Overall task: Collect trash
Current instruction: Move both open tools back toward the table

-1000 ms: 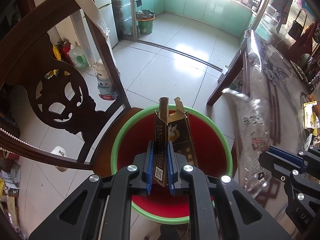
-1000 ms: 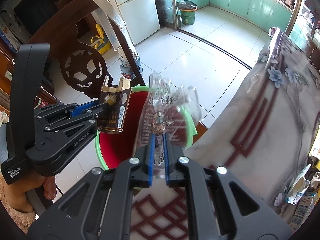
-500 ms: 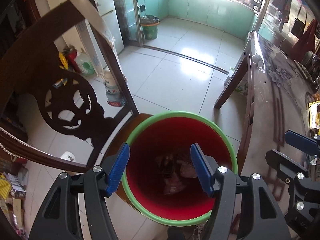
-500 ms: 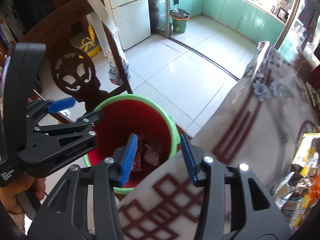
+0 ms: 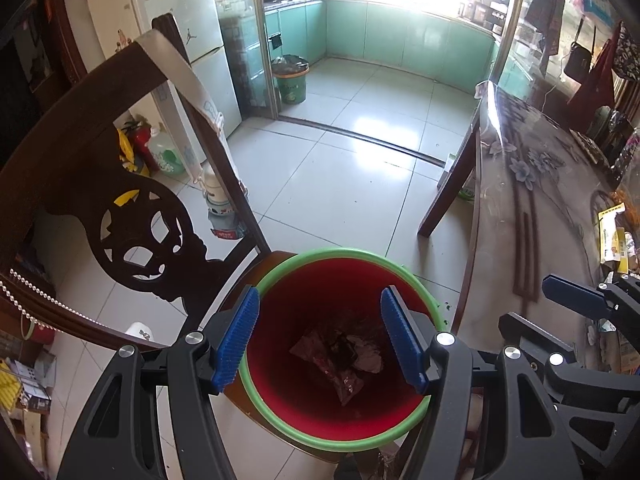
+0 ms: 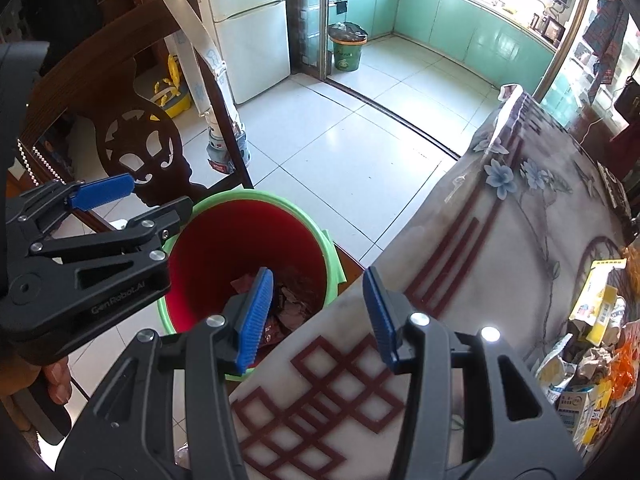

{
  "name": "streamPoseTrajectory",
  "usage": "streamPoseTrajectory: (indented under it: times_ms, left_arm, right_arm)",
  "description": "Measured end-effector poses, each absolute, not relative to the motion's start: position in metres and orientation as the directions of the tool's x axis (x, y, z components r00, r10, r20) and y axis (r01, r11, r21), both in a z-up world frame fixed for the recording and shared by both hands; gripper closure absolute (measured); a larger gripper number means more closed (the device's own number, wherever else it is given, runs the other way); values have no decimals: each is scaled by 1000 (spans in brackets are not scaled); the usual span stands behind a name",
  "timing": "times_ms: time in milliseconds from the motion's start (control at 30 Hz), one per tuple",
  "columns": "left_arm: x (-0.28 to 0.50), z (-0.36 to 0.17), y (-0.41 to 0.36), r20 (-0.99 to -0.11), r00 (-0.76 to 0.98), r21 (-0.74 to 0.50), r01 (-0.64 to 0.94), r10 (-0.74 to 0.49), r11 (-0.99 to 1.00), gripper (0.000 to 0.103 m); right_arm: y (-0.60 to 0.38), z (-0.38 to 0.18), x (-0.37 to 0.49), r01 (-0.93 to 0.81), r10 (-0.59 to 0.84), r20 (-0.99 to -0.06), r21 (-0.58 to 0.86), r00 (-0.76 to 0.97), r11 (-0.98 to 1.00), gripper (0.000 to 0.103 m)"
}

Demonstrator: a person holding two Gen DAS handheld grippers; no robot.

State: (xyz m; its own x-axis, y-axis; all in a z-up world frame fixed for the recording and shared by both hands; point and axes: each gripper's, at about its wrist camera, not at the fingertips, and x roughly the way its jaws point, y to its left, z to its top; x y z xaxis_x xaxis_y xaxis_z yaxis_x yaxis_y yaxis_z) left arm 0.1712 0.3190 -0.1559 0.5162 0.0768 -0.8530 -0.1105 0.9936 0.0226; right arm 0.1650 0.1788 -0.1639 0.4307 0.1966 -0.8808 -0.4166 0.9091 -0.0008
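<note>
A red bucket with a green rim [image 5: 316,254] stands on a wooden chair seat; it also shows in the right wrist view [image 6: 280,202]. Crumpled wrappers and a dark packet [image 5: 340,356] lie at its bottom. My left gripper [image 5: 320,340] is open and empty, right above the bucket. My right gripper [image 6: 316,316] is open and empty, over the table edge beside the bucket. A pile of wrappers and cartons [image 6: 592,344] lies on the table at the right.
A carved dark wooden chair back [image 5: 132,216] rises left of the bucket. The table with a flowered plastic cloth [image 6: 520,208] fills the right side. White tile floor [image 5: 352,184] leads to a kitchen with another green bin [image 5: 291,80].
Both grippers opened and let go: the brown carton from the left and the clear wrapper from the right dropped into the bucket. Both grippers have since risen a little.
</note>
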Motion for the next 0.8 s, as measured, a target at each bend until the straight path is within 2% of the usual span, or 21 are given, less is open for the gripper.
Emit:
streamPoseTrajectory:
  times_ms: [500,800]
  left_arm:
    - [157,-140,293,-828,557,32,-77,69,997,42]
    - [146,-129,253,-816,577,31,-22,38,999,42]
  right_arm:
    - [126,-168,148,-313,133,-893,-9,431,950,55]
    - [95,-156,127,-277,124,-881,-8,456,961,55]
